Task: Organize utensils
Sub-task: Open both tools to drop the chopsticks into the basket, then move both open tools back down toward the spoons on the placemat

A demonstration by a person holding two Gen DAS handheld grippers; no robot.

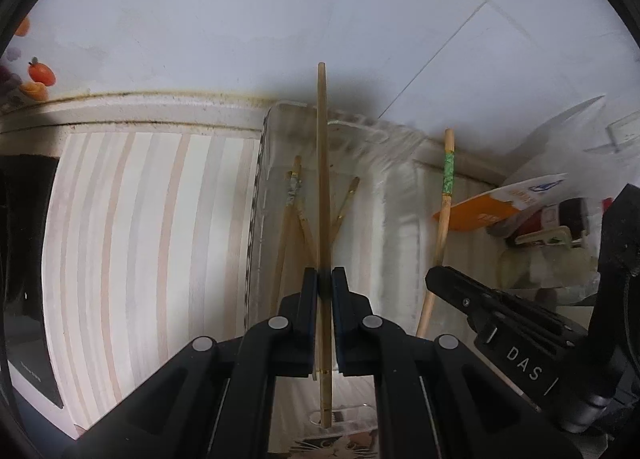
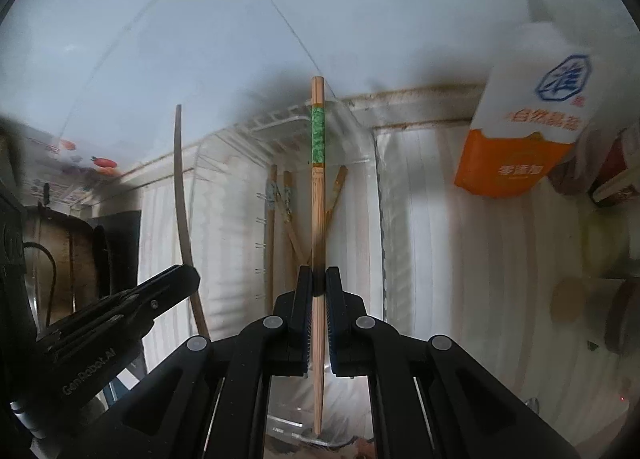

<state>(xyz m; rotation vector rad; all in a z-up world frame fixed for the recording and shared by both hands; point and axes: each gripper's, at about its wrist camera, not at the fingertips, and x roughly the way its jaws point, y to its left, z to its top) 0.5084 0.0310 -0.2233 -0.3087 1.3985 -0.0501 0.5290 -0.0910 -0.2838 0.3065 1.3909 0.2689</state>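
Note:
My left gripper (image 1: 325, 279) is shut on a plain wooden chopstick (image 1: 322, 163) that stands upright above a clear plastic organizer tray (image 1: 267, 147). My right gripper (image 2: 319, 277) is shut on a chopstick with a green band (image 2: 317, 135), also upright over the tray (image 2: 360, 127). Several chopsticks (image 1: 292, 211) lie inside the tray; they also show in the right wrist view (image 2: 280, 211). The right gripper (image 1: 444, 279) with the green-banded chopstick (image 1: 448, 175) shows at the right of the left wrist view. The left gripper (image 2: 184, 275) with its chopstick (image 2: 180, 179) shows at the left of the right wrist view.
The tray sits on a striped cloth (image 1: 140, 239) against a white wall. An orange and white carton (image 2: 528, 119) and jars stand at the right. A dark object (image 2: 60, 259) stands at the left.

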